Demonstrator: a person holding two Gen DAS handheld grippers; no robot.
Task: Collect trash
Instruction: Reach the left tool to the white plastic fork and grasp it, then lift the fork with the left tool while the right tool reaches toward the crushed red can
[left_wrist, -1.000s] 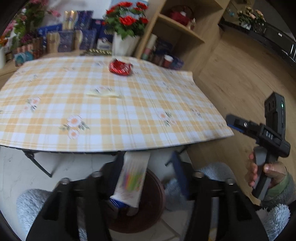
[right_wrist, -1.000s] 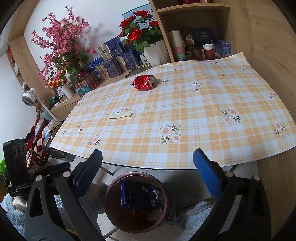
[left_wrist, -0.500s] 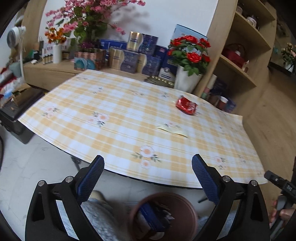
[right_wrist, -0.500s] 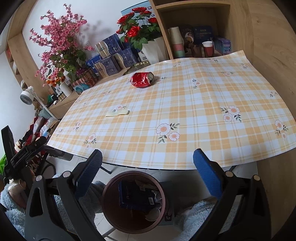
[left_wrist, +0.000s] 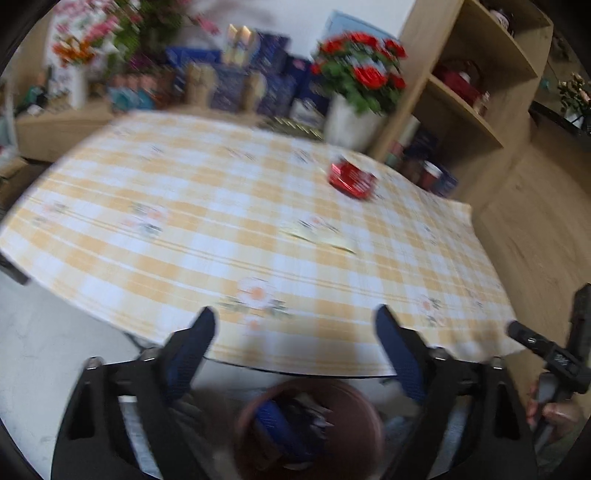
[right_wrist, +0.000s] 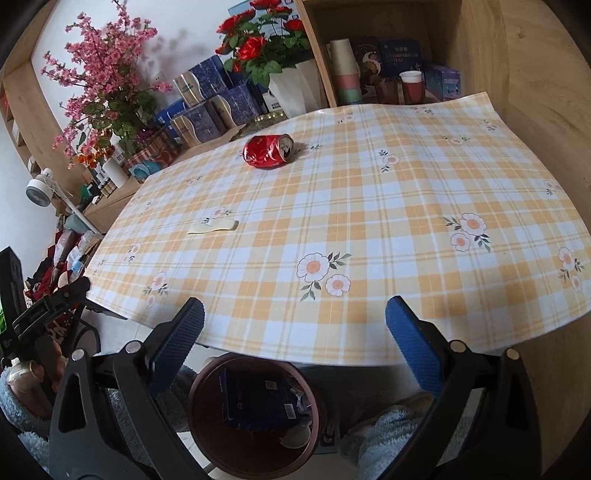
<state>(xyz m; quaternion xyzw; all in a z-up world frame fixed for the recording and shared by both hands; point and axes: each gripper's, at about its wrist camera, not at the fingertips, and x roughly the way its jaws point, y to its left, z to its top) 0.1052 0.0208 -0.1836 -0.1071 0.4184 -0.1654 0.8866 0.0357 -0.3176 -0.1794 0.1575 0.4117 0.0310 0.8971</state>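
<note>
Blue-padded and empty, the left gripper (left_wrist: 295, 328) hangs over the near edge of the yellow plaid tablecloth (left_wrist: 184, 221); its jaws are closing, with nothing between them. A second ago a pale striped wrapper stood between them above the round brown waste bin (left_wrist: 310, 424), so that piece now looks dropped in and one item is done. This view is blurred. The crushed red drink can (left_wrist: 351, 179) lies toward the far right corner of the cloth, and the flat cream paper scrap (left_wrist: 321, 236) sits nearer the middle. No writing is readable here.

From the right wrist, the right gripper (right_wrist: 293, 325) has its jaws wide apart and empty at the near edge, above the same bin (right_wrist: 207, 406), which holds a dark blue carton (right_wrist: 255, 402) with a white barcode label. The can (right_wrist: 268, 150) rests near the far edge, the scrap (right_wrist: 212, 226) toward the left edge. Both are yet to be collected. Box lettering on the shelf is too small to read.
</note>
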